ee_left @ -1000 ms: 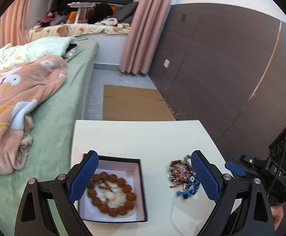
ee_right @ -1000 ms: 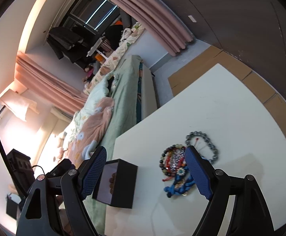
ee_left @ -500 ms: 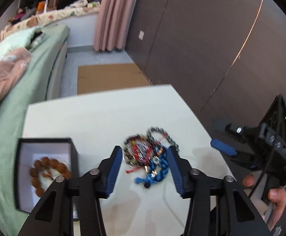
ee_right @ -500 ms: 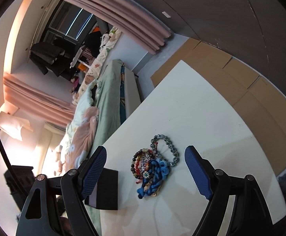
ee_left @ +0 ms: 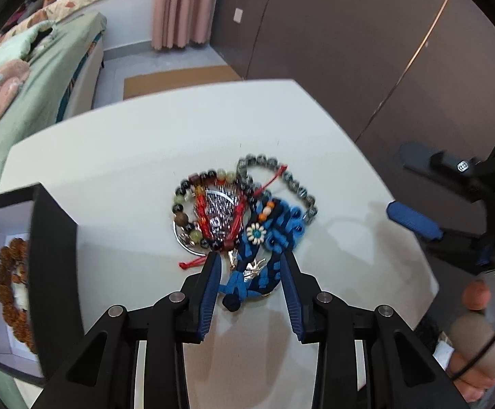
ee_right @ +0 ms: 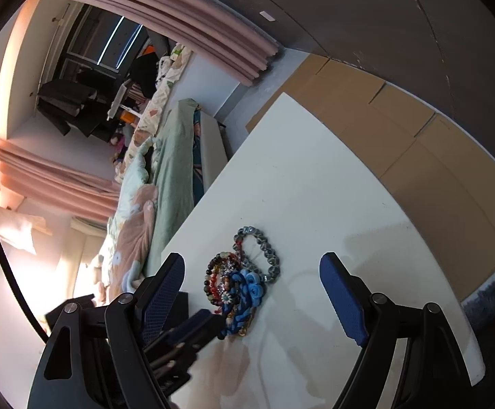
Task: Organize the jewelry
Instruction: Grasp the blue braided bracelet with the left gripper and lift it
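**Inspector A:** The blue braided bracelet [ee_left: 268, 238] is found at the near edge of the jewelry pile [ee_left: 237, 208], which lies toward the middle of the white table [ee_left: 128, 143]. It is tangled with a grey beaded bracelet [ee_left: 291, 184], a mixed-bead strand [ee_left: 193, 201] and red cord. The black box [ee_left: 53, 255] is set at the table's left side, well apart from the pile, and a brown bead bracelet [ee_left: 9, 283] is already laid inside it.

**Inspector B:** And the tools?

**Inspector A:** The left gripper [ee_left: 249, 269] is narrowed around the near end of the blue bracelet; a pad is seen on each side, but a firm clamp cannot be confirmed, so contact is judged close and not proven. The right gripper [ee_right: 252, 293] is held with its jaws spread wide and nothing between them, just beside the pile.

**Inspector B:** How should the step be carried out?

**Inspector A:** It is judged that only the braided end should be pinched, clear of the red cord and the small metal charm [ee_left: 254, 267]. A slow lift is advised, so that any snagged neighbour is noticed early. The free tool could be used to pin the pile down. The box should be approached from above its open top.

**Inspector B:** Any writing?

**Inspector A:** No brand or label can be read. A small lit symbol is noted on the right tool's housing in the left wrist view, but it is too small to be made out.
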A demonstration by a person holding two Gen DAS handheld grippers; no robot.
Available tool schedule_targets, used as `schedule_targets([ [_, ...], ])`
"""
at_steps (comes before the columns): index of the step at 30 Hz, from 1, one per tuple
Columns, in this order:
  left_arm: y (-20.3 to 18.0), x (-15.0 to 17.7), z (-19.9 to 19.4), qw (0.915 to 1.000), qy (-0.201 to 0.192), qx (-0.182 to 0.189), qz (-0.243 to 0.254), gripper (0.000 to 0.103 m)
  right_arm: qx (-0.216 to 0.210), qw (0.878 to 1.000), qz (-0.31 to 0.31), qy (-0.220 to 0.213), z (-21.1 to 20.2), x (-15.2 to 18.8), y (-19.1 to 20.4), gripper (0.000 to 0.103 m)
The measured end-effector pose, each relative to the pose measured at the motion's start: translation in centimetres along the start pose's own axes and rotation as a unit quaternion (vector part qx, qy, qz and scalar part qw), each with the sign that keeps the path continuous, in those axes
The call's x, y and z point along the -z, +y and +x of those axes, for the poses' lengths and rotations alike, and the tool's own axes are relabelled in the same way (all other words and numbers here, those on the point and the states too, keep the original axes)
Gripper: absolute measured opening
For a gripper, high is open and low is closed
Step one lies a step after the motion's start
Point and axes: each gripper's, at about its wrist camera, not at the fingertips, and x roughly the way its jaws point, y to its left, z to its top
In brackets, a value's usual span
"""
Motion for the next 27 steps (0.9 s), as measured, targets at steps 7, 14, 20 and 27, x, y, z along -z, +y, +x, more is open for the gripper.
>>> schedule_targets([
  [7,0.1,-0.3,-1.8,0.9995,-0.024,0.003,0.019,0.005,0.001,1.000,-0.003,0.009,0.5,0.2,0.2,0.082],
  [14,0.4,-1.4,-5.4,0.9975,-0.055,0.039,0.021,0.005,0.002,1.000,-0.016,0.021,1.1,0.5,1.0,0.082],
  [20,0.7,-2.4,-8.8,0.9935,-0.091,0.068,0.012,0.005,0.009,0.999,-0.022,0.030,1.3,1.0,1.3,0.082],
  [27,2.1,-2.1,-11.6,0.9901,-0.123,0.067,0.009,0.005,0.026,0.997,-0.041,0.068,2.7,2.5,2.1,0.069],
])
